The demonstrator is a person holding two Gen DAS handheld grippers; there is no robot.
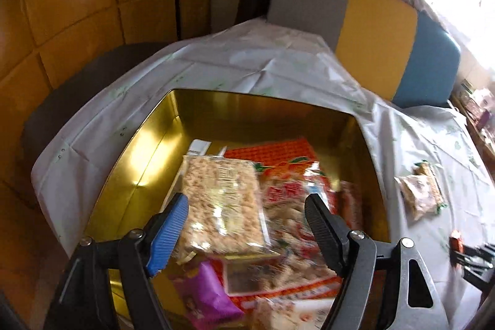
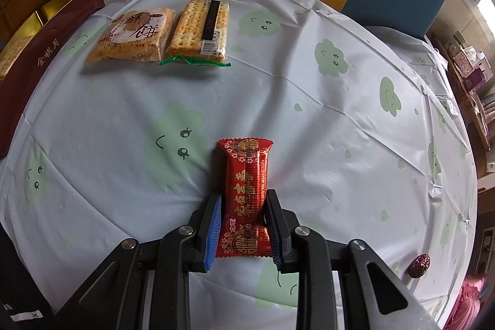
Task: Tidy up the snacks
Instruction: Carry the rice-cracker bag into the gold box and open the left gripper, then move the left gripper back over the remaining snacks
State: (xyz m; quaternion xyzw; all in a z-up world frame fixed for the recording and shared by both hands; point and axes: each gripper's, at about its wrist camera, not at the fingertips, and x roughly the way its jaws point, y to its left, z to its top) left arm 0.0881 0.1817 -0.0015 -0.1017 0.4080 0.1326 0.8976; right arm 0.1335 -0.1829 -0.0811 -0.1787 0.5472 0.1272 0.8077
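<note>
My left gripper (image 1: 246,206) is open above a gold-lined tin box (image 1: 148,144) that holds several snack packs: a clear pack of puffed-rice bars (image 1: 221,200) lies between the fingers below, with red packs (image 1: 287,190) and a purple pack (image 1: 207,296) beside it. My right gripper (image 2: 243,200) is shut on a red snack packet (image 2: 246,194) that lies on the tablecloth. A brown biscuit pack (image 2: 136,36) and a cracker pack (image 2: 199,30) lie farther off, near the box's dark red side (image 2: 46,54).
The round table has a white cloth with green clouds (image 2: 309,113). A grey, yellow and blue chair (image 1: 371,30) stands behind it. A red date (image 2: 419,265) lies at the table's right edge. Shelves with boxes (image 2: 470,73) stand at the right.
</note>
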